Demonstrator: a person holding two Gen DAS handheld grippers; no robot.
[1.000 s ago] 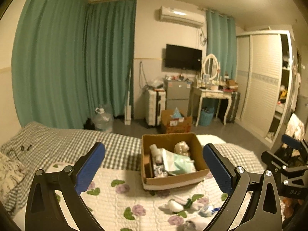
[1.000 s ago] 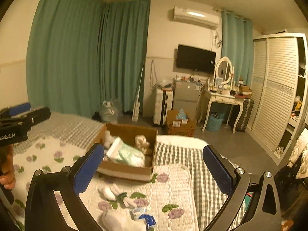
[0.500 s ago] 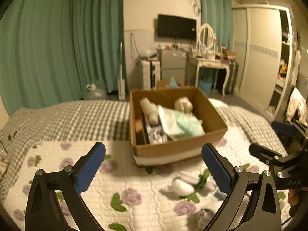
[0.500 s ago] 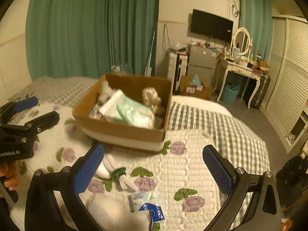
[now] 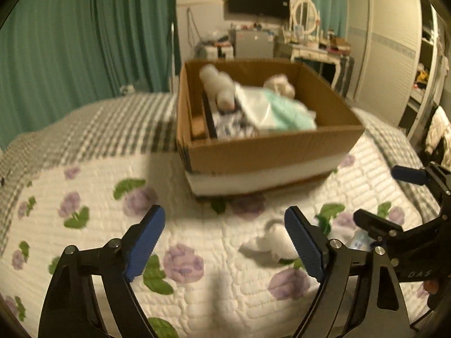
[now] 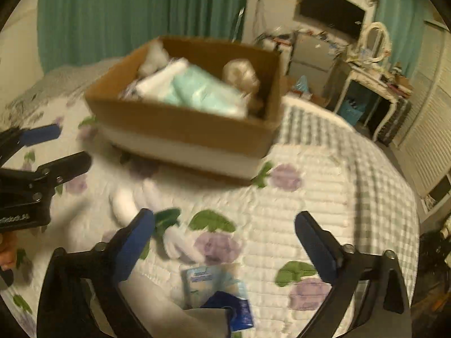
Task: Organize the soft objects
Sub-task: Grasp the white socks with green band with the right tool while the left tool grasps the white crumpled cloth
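Observation:
A cardboard box (image 5: 270,152) (image 6: 180,129) stands on the flowered quilt and holds a mint-and-white package (image 5: 277,108) (image 6: 197,90), white rolls (image 5: 218,83) and a beige plush (image 6: 242,74). White socks with a green band (image 6: 132,205) (image 5: 272,240) lie on the quilt in front of the box. A blue tissue pack (image 6: 220,290) lies nearer, beside a pale cloth (image 6: 180,321). My left gripper (image 5: 224,246) is open and empty over the quilt, left of the socks. My right gripper (image 6: 225,243) is open and empty above the socks and tissue pack.
The bed's checked blanket (image 5: 112,124) runs behind and right of the quilt. Green curtains (image 5: 84,33), a dressing table (image 6: 375,81), a wall TV (image 5: 258,0) and a wardrobe (image 5: 394,50) stand beyond the bed. Each gripper shows in the other's view (image 5: 408,225) (image 6: 33,174).
Both grippers have dropped and moved forward towards the quilt. The box and the loose items now look larger and closer. Both stay open.

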